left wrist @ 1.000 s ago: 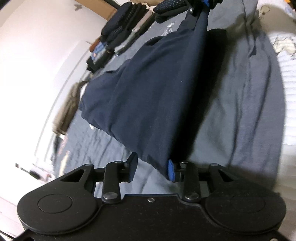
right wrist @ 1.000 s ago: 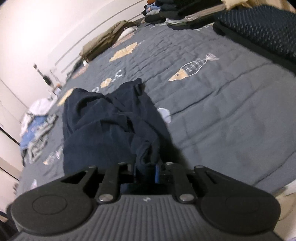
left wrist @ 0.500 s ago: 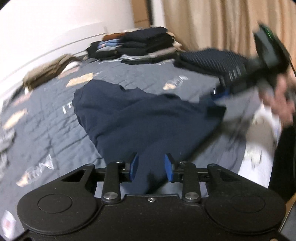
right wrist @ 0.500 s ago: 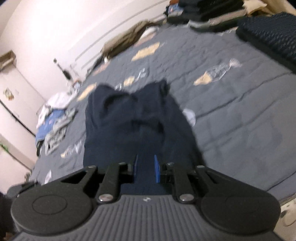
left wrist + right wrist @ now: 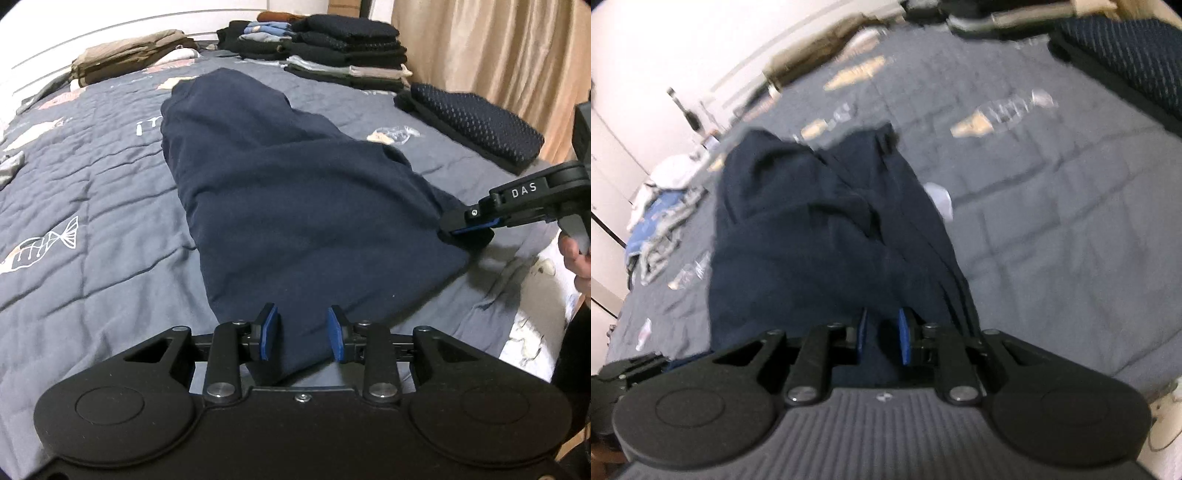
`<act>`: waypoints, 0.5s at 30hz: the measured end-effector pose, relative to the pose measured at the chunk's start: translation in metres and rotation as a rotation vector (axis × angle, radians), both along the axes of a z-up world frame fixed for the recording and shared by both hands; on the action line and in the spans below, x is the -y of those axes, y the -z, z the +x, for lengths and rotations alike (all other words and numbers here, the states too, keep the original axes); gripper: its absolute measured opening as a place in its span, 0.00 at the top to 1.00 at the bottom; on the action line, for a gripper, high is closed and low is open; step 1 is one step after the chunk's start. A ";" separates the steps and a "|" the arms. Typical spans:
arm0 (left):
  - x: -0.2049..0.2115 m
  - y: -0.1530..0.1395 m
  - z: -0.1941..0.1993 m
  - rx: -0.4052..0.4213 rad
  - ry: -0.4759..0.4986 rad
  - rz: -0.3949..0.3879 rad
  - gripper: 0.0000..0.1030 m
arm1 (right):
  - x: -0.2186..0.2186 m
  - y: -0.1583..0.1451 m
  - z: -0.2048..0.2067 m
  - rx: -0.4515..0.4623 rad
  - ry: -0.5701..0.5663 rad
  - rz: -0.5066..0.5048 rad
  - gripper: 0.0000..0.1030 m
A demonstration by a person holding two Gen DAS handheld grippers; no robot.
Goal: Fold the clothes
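Navy garment [image 5: 295, 192]: spread on the grey quilt [image 5: 92, 206], reaching from between the left gripper's fingers away up the bed, its near right corner at the right gripper.
Left gripper [image 5: 302, 334]: blue pads set apart with a narrow fold of the garment's near edge between them; the cloth fills the gap, so it appears held.
Right gripper [image 5: 881, 334]: pads close together with navy cloth between them; from the left wrist view its tip [image 5: 467, 225] pinches the garment's corner.
Hand [image 5: 578, 258]: at the right gripper's handle, right of the garment.
Folded stacks [image 5: 343, 48]: far beyond the garment, well apart from both grippers.
Dotted dark garment [image 5: 476, 122]: right of the navy garment, beyond the right gripper.
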State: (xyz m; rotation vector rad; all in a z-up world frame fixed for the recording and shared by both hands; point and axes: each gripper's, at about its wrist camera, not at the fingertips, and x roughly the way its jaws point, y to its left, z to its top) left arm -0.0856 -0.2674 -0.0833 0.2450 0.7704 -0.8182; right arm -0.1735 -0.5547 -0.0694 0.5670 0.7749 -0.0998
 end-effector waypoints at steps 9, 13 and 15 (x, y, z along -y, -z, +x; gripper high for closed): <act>-0.012 -0.016 0.005 0.017 -0.032 -0.142 0.62 | 0.008 -0.047 0.036 0.146 -0.075 -0.052 0.56; -0.018 -0.019 0.009 0.018 -0.058 -0.178 0.55 | 0.010 -0.061 0.069 0.173 -0.131 -0.103 0.50; -0.022 -0.021 0.012 0.014 -0.069 -0.198 0.54 | 0.010 -0.065 0.085 0.186 -0.158 -0.116 0.49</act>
